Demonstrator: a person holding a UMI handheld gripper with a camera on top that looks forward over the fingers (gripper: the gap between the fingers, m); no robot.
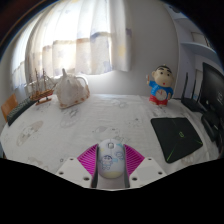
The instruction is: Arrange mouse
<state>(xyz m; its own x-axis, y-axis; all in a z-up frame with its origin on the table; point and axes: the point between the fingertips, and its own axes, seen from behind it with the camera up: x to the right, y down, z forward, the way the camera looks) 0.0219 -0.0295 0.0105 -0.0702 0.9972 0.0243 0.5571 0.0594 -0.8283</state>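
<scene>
A white mouse [111,160] with small printed pictures on its shell sits between my gripper's [111,163] two fingers, well above the white table [70,130]. The pink pads [90,159] press against both of its sides, so the gripper is shut on the mouse. A black mouse mat [181,137] lies on the table ahead and to the right of the fingers. The underside of the mouse is hidden.
A cartoon boy figure [160,85] stands at the back right. A cream bag-like object [71,90] and a model ship [40,88] stand at the back left. A dark monitor [212,95] is at the far right. Curtained windows lie behind.
</scene>
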